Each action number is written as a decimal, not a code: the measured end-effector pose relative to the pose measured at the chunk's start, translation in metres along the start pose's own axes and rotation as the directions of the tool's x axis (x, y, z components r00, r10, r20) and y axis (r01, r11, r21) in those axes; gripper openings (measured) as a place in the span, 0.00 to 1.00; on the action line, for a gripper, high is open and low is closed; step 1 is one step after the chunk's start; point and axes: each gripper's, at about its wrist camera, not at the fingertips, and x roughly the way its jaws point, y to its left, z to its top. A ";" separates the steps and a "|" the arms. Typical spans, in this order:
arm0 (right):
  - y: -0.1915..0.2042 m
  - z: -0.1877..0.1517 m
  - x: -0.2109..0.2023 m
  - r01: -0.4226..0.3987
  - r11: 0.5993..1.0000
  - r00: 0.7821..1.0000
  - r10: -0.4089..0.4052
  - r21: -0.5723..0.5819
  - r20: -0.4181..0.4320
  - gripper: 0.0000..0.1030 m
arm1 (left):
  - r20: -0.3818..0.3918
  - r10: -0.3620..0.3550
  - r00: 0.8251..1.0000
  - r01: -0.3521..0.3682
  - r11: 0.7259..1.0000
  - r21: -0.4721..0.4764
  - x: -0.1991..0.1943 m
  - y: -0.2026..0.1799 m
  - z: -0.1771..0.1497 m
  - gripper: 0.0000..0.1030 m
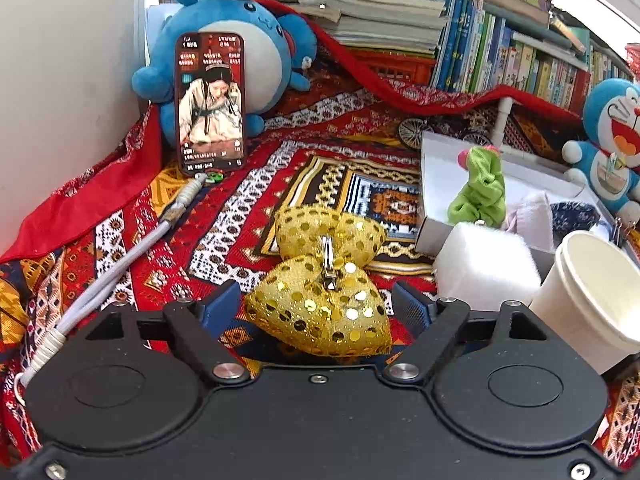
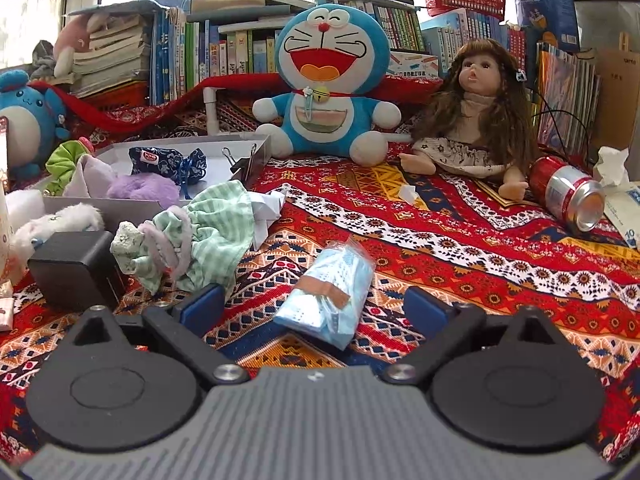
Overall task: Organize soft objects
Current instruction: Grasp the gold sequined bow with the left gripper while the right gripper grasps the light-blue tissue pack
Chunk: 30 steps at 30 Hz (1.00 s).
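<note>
A gold sequined bow [image 1: 324,280] with a metal clip lies on the patterned cloth. My left gripper [image 1: 318,306] is open, its blue pads on either side of the bow's near lobe without pressing it. A grey tray [image 1: 436,160] at the right holds a green scrunchie [image 1: 480,192] and other soft items. In the right wrist view my right gripper [image 2: 316,308] is open around a pale blue plastic-wrapped pack [image 2: 328,292]. The tray [image 2: 256,156] shows there with a navy pouch [image 2: 168,164] and a purple scrunchie [image 2: 140,190]. A green striped cloth [image 2: 208,236] lies beside it.
A phone [image 1: 210,102] leans on a blue plush [image 1: 240,40], its cable [image 1: 120,272] trailing left. A white paper cup [image 1: 592,300] and a white fluffy block [image 1: 484,268] stand at the right. A Doraemon plush [image 2: 332,80], a doll [image 2: 476,120], a can [image 2: 572,196] and a black box [image 2: 76,268] sit around.
</note>
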 end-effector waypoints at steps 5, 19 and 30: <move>0.000 0.000 0.001 0.004 1.000 1.000 -0.004 0.008 -0.002 0.83 | -0.031 -0.005 1.000 0.005 1.000 -0.001 0.009 -0.002 -0.005 0.79; -0.009 0.000 -0.001 0.045 0.996 0.999 -0.046 0.072 0.012 0.74 | -0.036 0.022 0.999 -0.021 1.000 0.014 0.021 -0.005 -0.008 0.77; 0.001 -0.002 0.005 0.049 0.996 0.999 -0.049 0.070 0.001 0.52 | -0.018 0.023 1.000 -0.022 0.999 0.036 0.019 -0.006 -0.009 0.60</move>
